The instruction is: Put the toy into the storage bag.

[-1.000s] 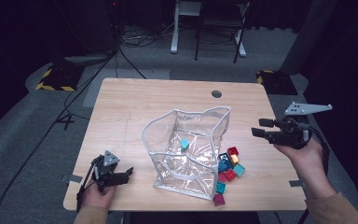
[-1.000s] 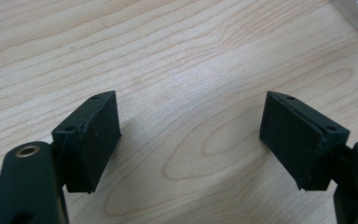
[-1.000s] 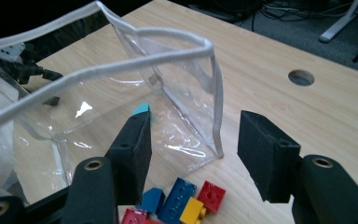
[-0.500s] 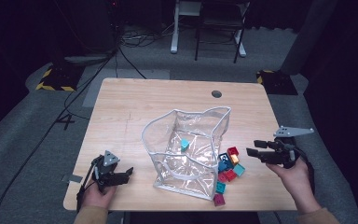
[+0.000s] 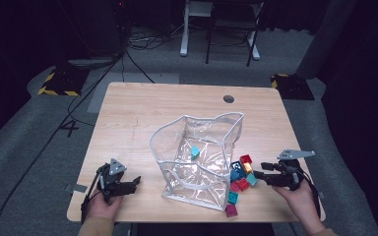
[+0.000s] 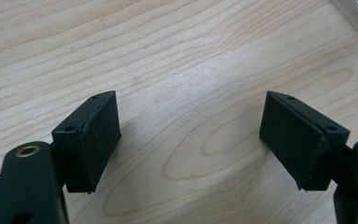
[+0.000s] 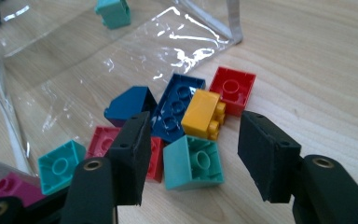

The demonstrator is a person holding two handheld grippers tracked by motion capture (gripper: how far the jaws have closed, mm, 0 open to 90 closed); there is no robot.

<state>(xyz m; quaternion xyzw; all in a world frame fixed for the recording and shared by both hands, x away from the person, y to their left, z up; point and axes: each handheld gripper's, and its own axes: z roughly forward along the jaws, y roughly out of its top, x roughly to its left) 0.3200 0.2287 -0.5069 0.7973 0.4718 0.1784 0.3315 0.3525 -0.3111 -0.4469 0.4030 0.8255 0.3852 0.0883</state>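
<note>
A clear plastic bag (image 5: 204, 132) stands open mid-table with one teal brick (image 5: 195, 152) inside. Loose bricks (image 5: 240, 178) lie against its right side. My right gripper (image 5: 263, 174) hangs low over them, open. In the right gripper view a teal brick (image 7: 193, 162) lies just ahead of the right gripper (image 7: 196, 135), between its two pads and touching neither. Beyond it are a yellow brick (image 7: 204, 113), a blue plate (image 7: 175, 106) and a red brick (image 7: 233, 88). My left gripper (image 5: 133, 183) rests near the table's front left, and in its own view the left gripper (image 6: 191, 121) is open over bare wood.
More bricks sit left of the right jaws: dark blue (image 7: 128, 103), teal (image 7: 60, 165), magenta (image 7: 9, 186). The bag's wall (image 7: 74, 60) lies directly behind the pile. The wooden table (image 5: 142, 118) has a cable hole (image 5: 229, 99) at the back right.
My right gripper has come down from above the table's right edge to the bricks beside the bag. Its jaws keep the same gap. The left gripper has stayed put.
</note>
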